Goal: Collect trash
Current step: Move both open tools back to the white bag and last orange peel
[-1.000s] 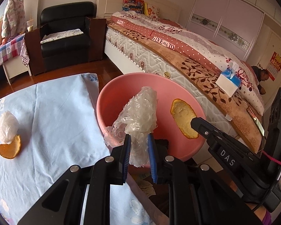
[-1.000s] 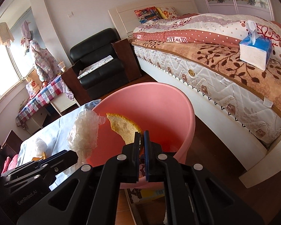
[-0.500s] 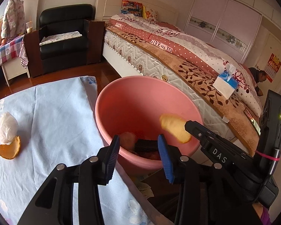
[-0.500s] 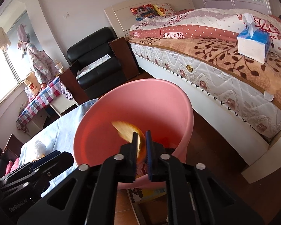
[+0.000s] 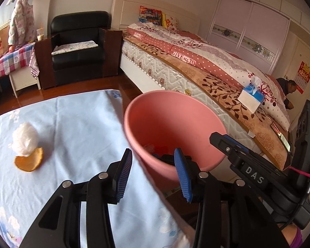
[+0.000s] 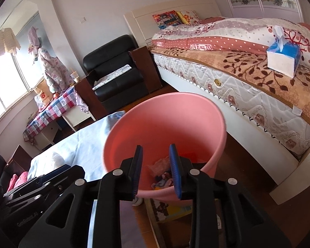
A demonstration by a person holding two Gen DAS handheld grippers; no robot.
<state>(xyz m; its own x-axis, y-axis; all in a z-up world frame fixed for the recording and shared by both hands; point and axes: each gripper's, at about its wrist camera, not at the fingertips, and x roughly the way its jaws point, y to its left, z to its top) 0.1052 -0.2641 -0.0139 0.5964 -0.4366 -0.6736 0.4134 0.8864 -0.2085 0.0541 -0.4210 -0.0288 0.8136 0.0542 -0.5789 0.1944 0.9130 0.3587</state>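
Left tool [image 5: 153,165]: jaws spread, empty; right tool [image 6: 155,166]: jaws just opening, nothing between. Pink bin [image 5: 169,111] beyond both tools, trash at its bottom. Left on tabletop [image 5: 72,128]: plastic wad [image 5: 24,139] touching orange peel [image 5: 29,161].

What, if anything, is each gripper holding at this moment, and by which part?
Nothing is held. The left gripper stands open and empty. The right gripper has just been opening, with nothing between its pads, above the pink bin.

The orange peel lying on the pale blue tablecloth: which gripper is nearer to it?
Left. The left gripper hangs over the cloth's edge, peel alongside; the right gripper hangs over the pink bucket.
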